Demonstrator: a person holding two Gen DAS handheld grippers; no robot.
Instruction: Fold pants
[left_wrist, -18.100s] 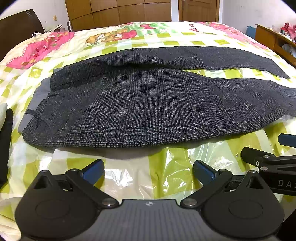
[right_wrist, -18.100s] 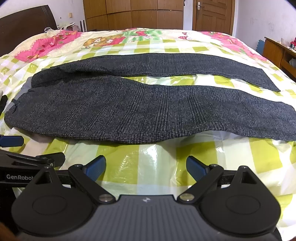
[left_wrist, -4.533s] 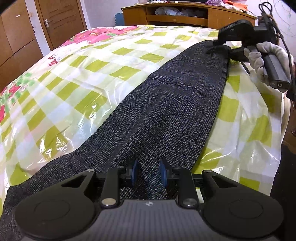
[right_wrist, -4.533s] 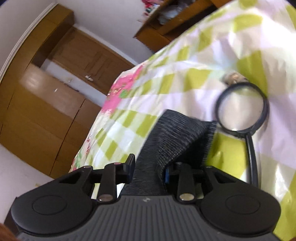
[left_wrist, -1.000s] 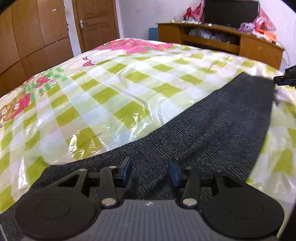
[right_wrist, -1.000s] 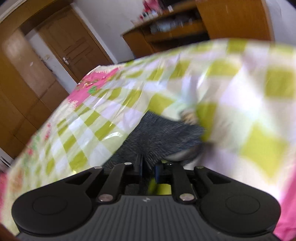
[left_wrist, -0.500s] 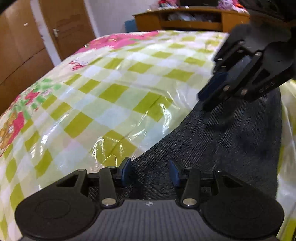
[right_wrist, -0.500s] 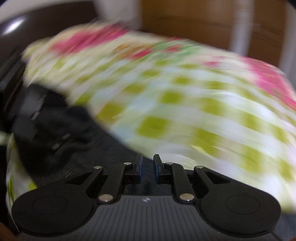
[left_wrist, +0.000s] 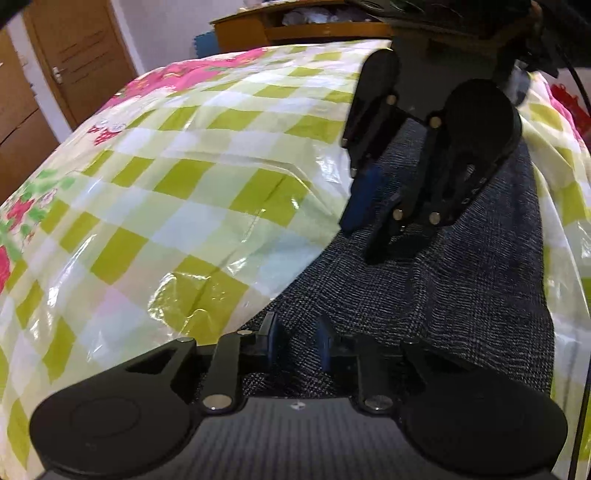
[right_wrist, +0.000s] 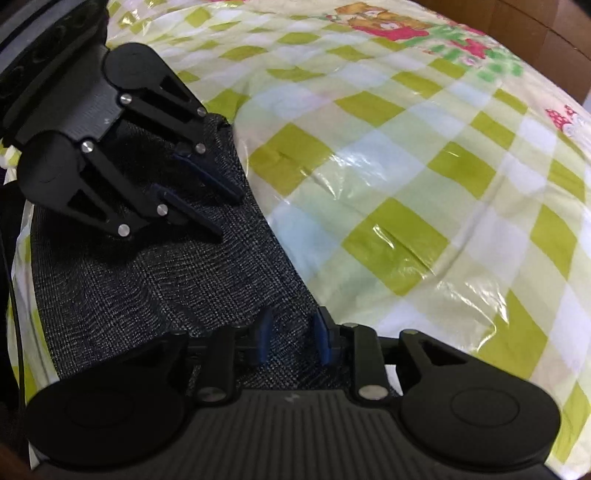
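Observation:
The dark grey checked pants (left_wrist: 461, 295) lie as a long strip along the near edge of the bed, also seen in the right wrist view (right_wrist: 166, 277). My left gripper (left_wrist: 297, 338) points down onto the strip's edge. Its jaws are closing, and a ridge of fabric is pinched between the blue pads. From the right wrist view the left gripper (right_wrist: 227, 216) is at upper left, over the cloth. My right gripper (right_wrist: 293, 338) rests on the same edge a short way along. Its jaws are opening, and cloth lies flat between them. The left wrist view has the right gripper (left_wrist: 360, 242) tips-down on the pants.
A glossy plastic cover with green and white checks (left_wrist: 184, 184) spreads over the bed (right_wrist: 406, 184) beyond the pants. A wooden cabinet (left_wrist: 295, 26) and a door (left_wrist: 85, 55) stand past the bed. A thin black cable (left_wrist: 580, 406) hangs at the right edge.
The right gripper swung across and settled on the pants close to the left gripper, and its jaws parted. The left jaws narrowed onto the fabric.

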